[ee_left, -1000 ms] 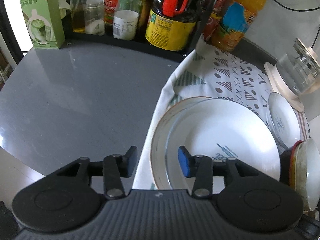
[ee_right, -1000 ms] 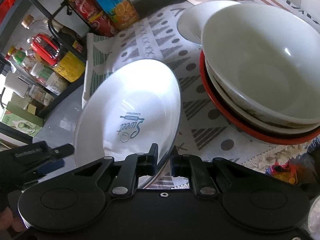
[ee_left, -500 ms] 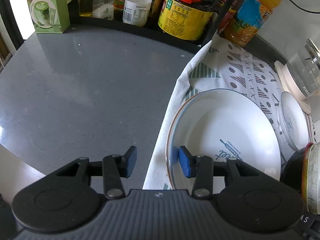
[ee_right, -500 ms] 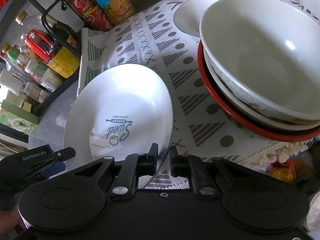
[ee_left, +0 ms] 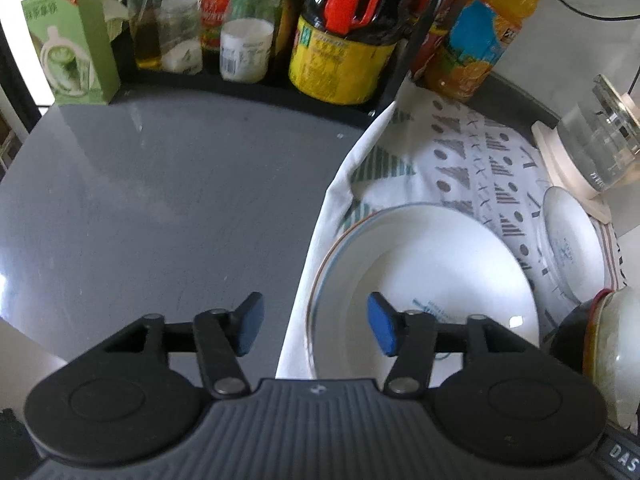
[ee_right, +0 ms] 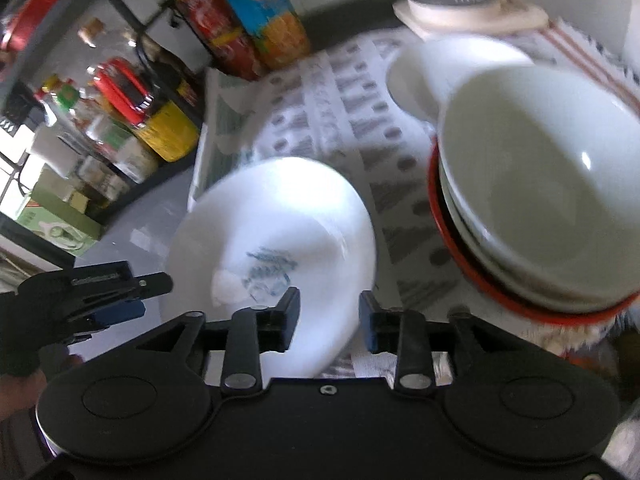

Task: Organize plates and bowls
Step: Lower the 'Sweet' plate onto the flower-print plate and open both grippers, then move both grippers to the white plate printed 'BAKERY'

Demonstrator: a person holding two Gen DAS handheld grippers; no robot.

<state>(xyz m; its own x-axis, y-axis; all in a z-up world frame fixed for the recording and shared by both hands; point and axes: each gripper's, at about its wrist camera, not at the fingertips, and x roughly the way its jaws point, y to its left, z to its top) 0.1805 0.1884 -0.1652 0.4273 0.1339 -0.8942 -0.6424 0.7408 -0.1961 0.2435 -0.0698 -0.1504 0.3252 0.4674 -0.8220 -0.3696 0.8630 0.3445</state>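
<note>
A white plate (ee_left: 432, 280) with blue lettering lies on the patterned cloth (ee_left: 472, 160); it also shows in the right wrist view (ee_right: 280, 232). My left gripper (ee_left: 314, 330) is open, its jaws either side of the plate's near left rim. My right gripper (ee_right: 329, 316) is open, its jaws straddling the plate's near rim without gripping. A stack of pale bowls over a red one (ee_right: 540, 200) stands to the right. A small white dish (ee_left: 572, 244) lies behind.
A black rack of bottles and jars (ee_left: 320, 40) lines the back of the grey counter (ee_left: 160, 200). A green carton (ee_left: 68, 40) stands at the back left. A glass jar on a cream base (ee_left: 596, 148) stands at the back right.
My right gripper has opened and let go of the plate's rim. My left gripper has opened wider and drawn back a little. The plate now lies lower on the cloth.
</note>
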